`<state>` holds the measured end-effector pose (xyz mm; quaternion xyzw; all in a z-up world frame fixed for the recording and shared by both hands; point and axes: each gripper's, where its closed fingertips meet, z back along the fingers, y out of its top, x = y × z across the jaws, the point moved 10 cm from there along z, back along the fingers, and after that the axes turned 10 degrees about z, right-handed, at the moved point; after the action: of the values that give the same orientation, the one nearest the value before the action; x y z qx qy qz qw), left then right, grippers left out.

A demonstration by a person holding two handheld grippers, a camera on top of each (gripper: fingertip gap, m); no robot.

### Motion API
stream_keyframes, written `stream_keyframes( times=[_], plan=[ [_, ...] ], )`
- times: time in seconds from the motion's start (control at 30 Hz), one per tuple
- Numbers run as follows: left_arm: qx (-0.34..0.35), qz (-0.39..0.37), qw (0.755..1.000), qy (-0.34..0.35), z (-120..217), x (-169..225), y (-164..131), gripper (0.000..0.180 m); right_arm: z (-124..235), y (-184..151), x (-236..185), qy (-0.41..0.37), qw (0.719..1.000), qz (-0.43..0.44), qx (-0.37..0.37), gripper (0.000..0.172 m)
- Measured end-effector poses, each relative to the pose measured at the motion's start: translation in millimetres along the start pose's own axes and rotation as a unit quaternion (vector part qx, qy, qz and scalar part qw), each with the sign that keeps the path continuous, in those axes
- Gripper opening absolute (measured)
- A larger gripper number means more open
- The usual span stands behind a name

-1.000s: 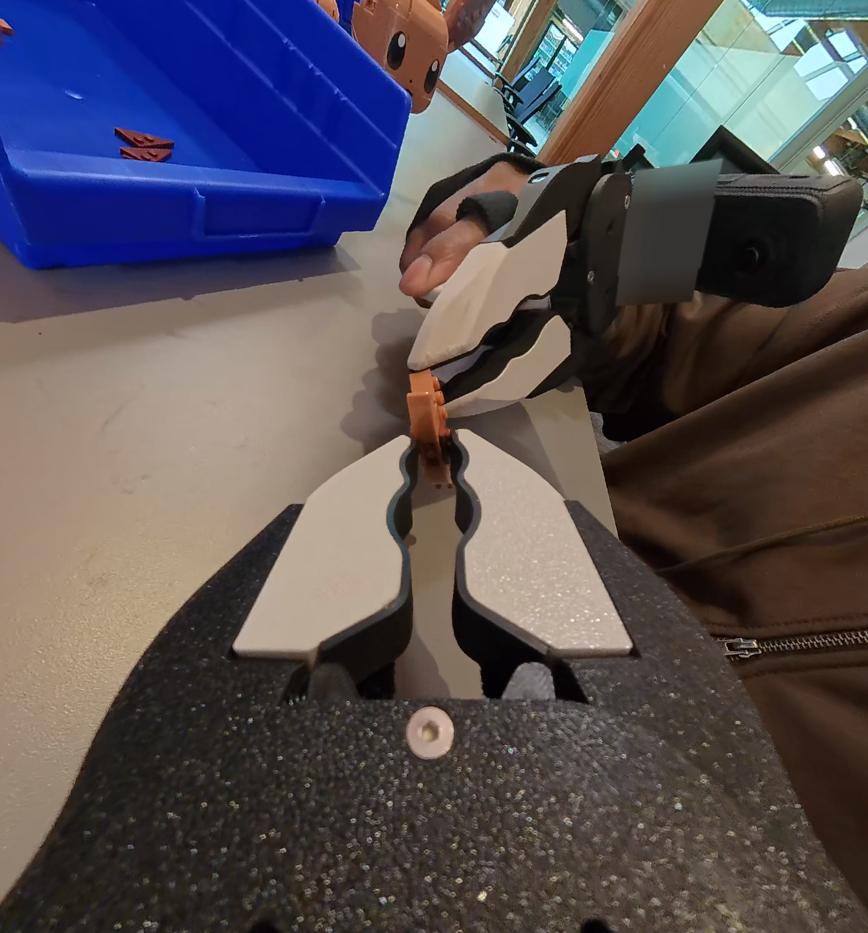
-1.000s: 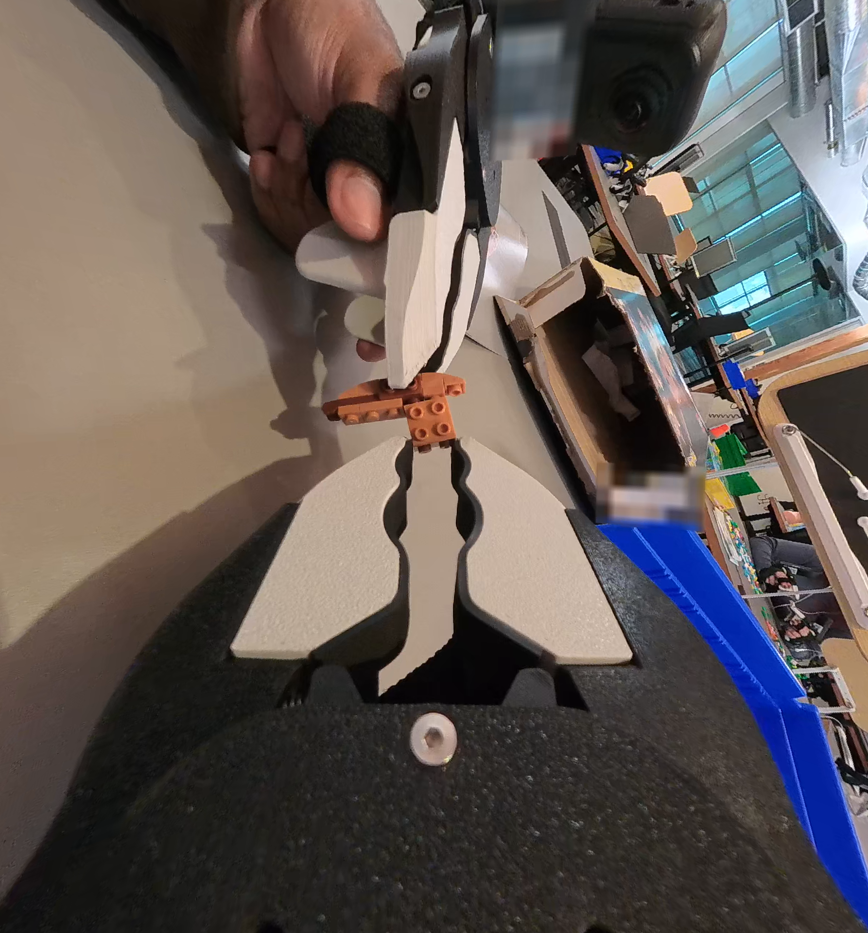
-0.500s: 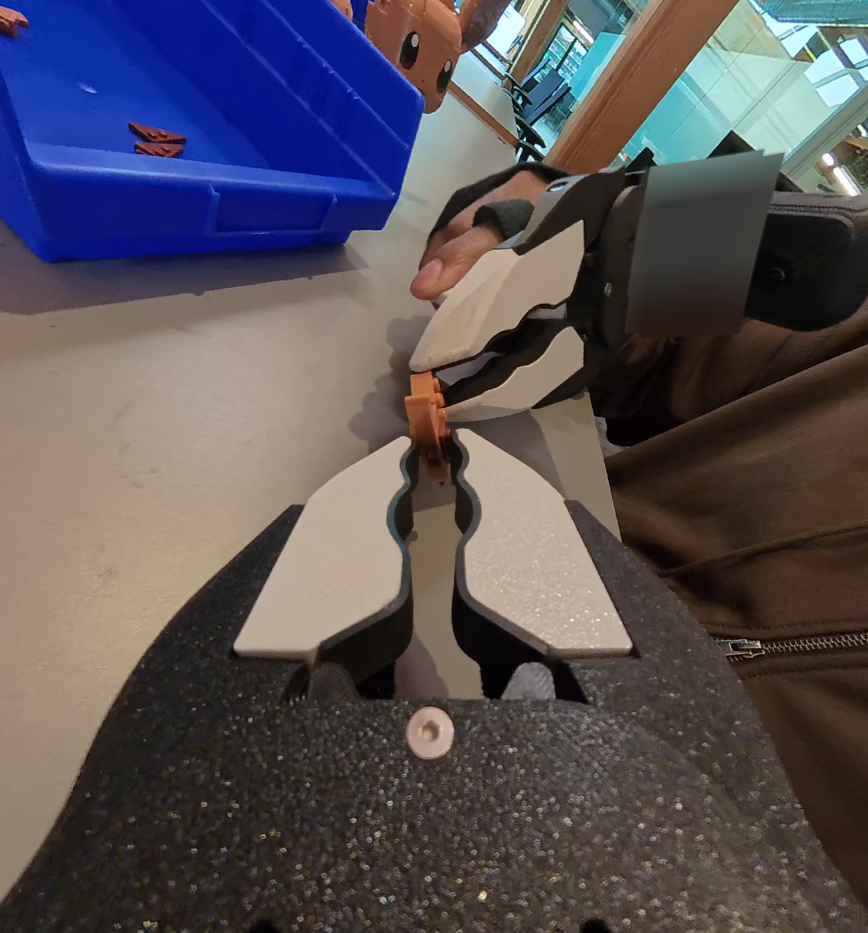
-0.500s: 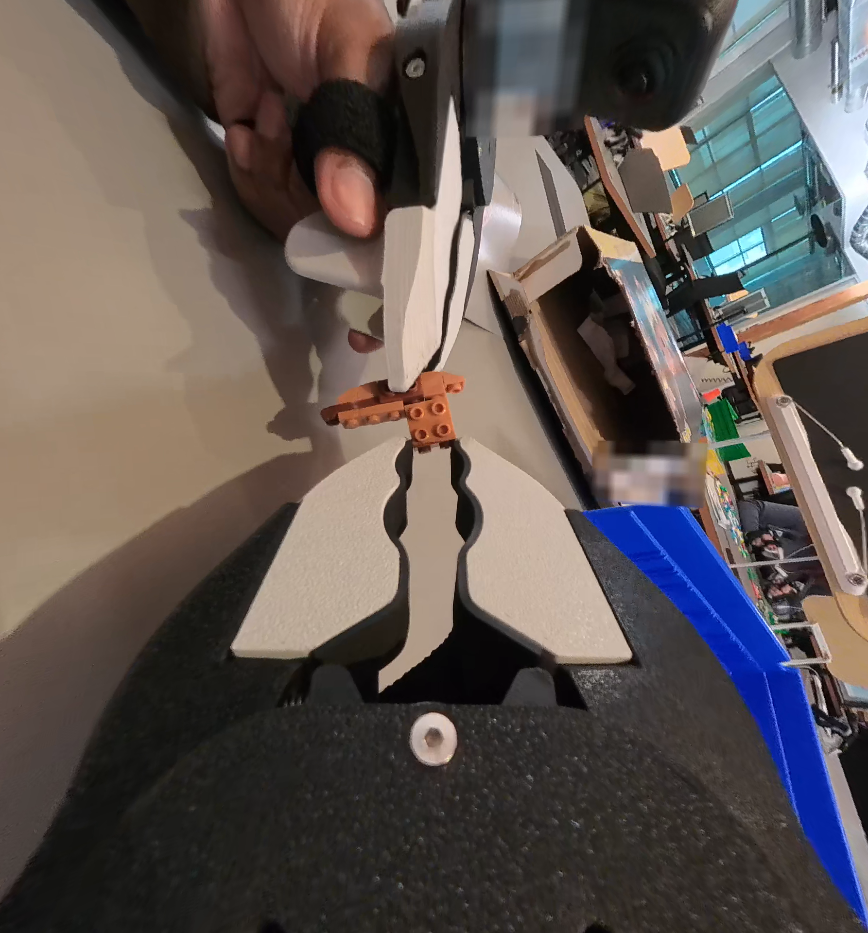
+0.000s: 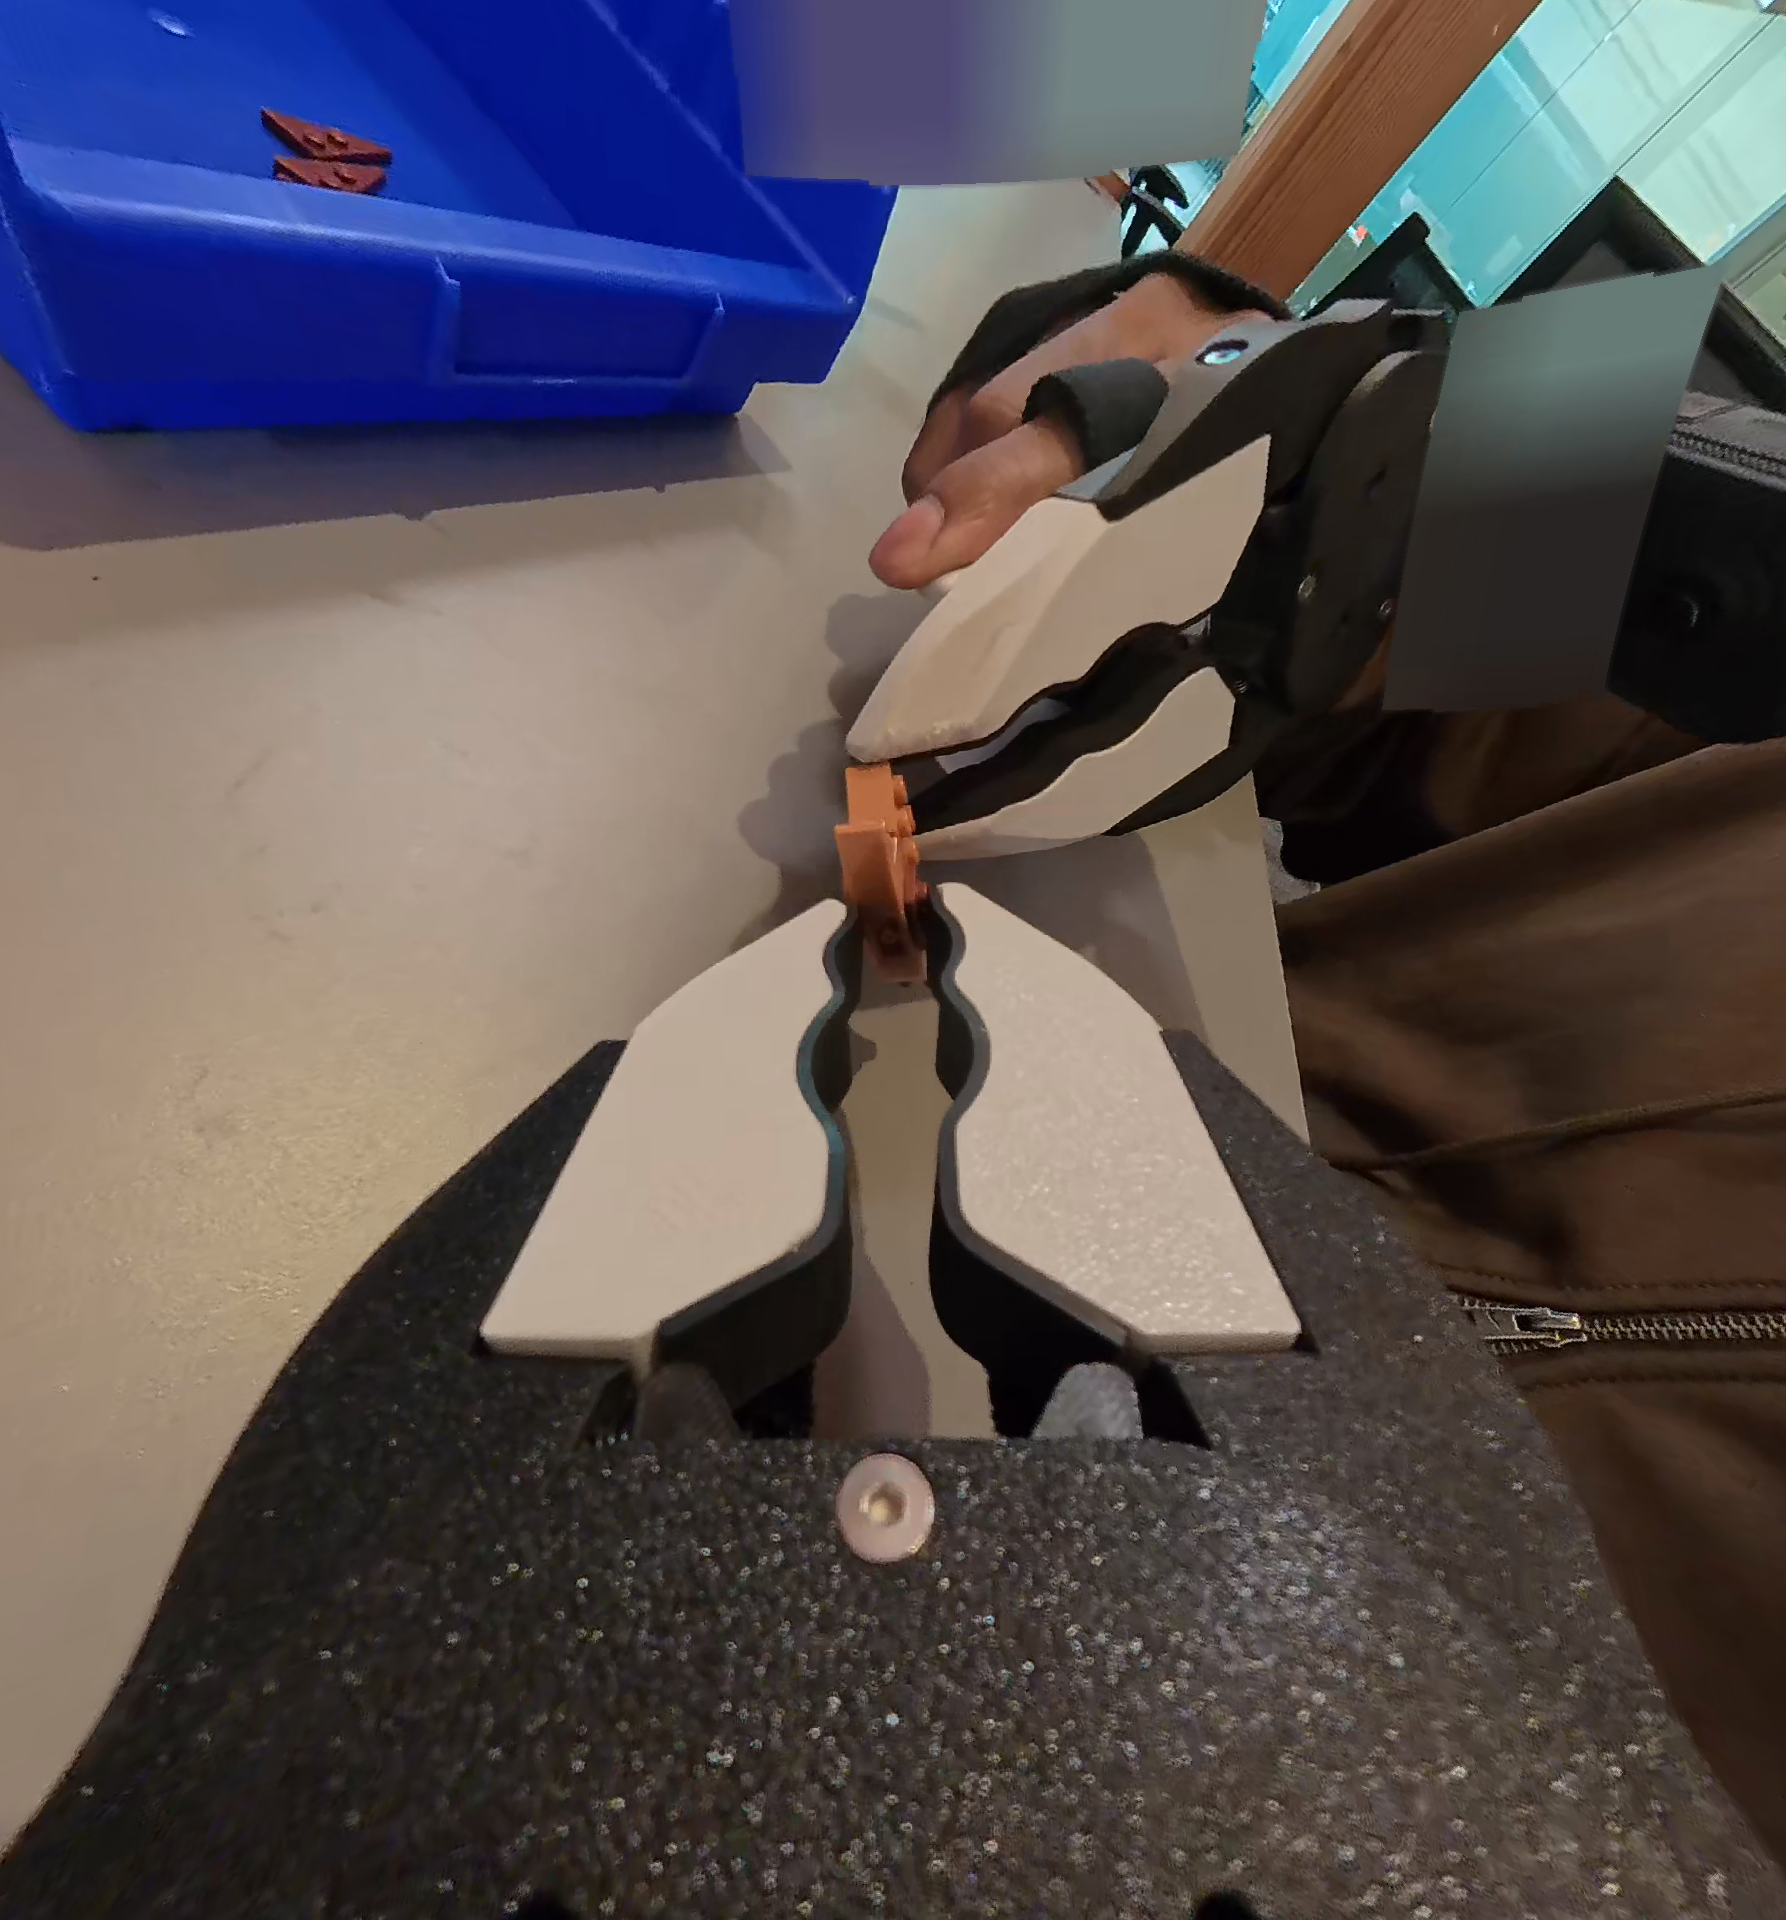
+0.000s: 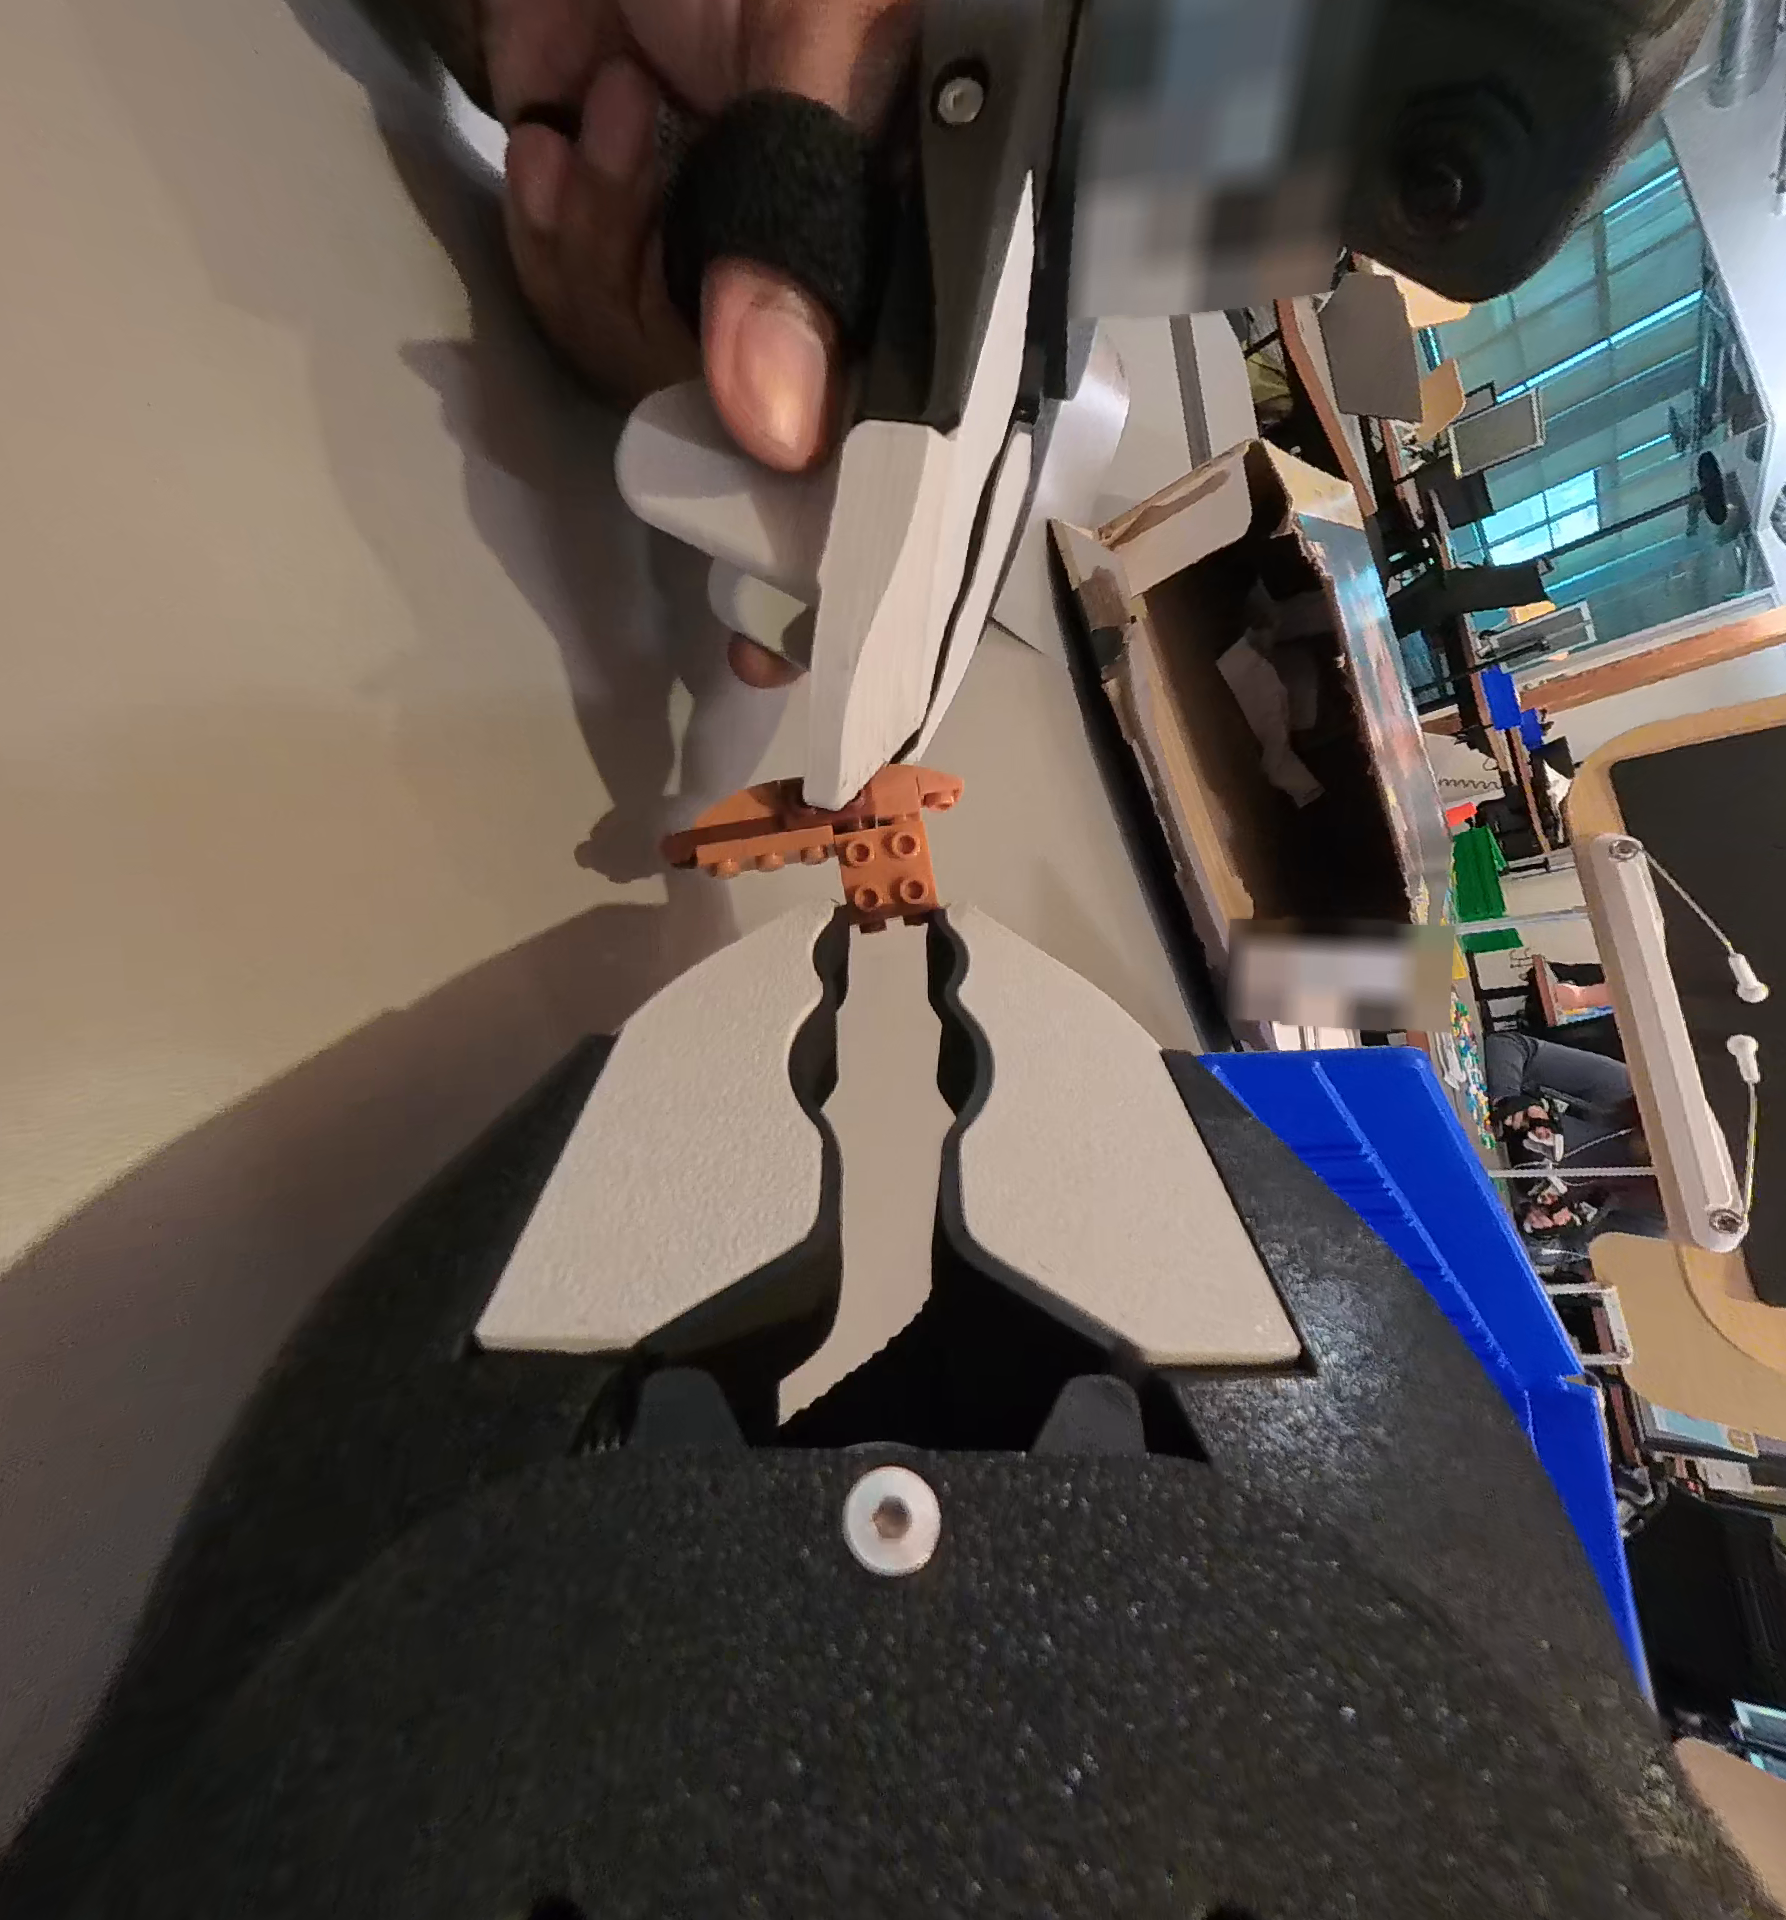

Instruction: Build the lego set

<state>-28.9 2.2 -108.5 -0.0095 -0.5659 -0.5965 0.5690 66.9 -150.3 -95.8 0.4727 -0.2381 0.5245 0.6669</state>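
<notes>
Now, left wrist view: the left gripper [image 5: 891, 920] has its fingers [image 5: 723, 1122] closed on the lower end of a small orange brick assembly [image 5: 876, 847], both pads pressing its sides. The assembly stands edge-on above the beige worktop [image 5: 297, 883]. From the right, the right gripper [image 5: 894, 790] comes in slanted, its white fingers pinching the upper end of the same assembly. A hand [image 5: 1014, 457] with a black finger sleeve holds that gripper. At top left a blue bin [image 5: 432, 301] sits on the worktop, with two dark red wedge plates [image 5: 326, 156] lying inside it. A brown jacket with a zipper [image 5: 1595, 1143] fills the right edge.

Right wrist view: the right gripper [image 6: 889, 920] fingers [image 6: 1097, 1143] pinch a square studded plate at the near end of the brick assembly [image 6: 858, 847]; both tips touch its edges. A longer studded plate sticks out to the left of the square one. The left gripper [image 6: 853, 790] reaches down from above, its fingers nearly together, clamping the far curved part of the assembly. A hand [image 6: 660, 208] grips it. The assembly hangs between the two grippers, clear of the worktop [image 6: 193, 520]. To the right stand an open cardboard box [image 6: 1253, 707] and a blue bin [image 6: 1440, 1247].
</notes>
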Motion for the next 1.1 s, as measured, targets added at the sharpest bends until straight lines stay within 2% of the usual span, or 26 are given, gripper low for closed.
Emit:
stream_keyframes(
  times=[0.13, 0.33, 1.1],
  plan=[
    [-0.007, -0.003, 1.0, 0.008, -1.6, 0.4, -0.6, 0.011, -0.4, 0.4, -1.5, 0.002, 1.0, 0.015, -0.007, 0.013],
    [-0.01, -0.006, 1.0, 0.02, -3.0, 0.6, -0.9, 0.011, -2.4, -1.4, 0.0, 0.021, 1.0, -0.02, -0.011, 0.014],
    [-0.027, -0.011, 1.0, 0.012, -3.9, 1.0, -2.6, 0.01, -0.6, 1.7, -2.4, 0.012, 1.0, 0.025, -0.006, 0.014]
  ],
)
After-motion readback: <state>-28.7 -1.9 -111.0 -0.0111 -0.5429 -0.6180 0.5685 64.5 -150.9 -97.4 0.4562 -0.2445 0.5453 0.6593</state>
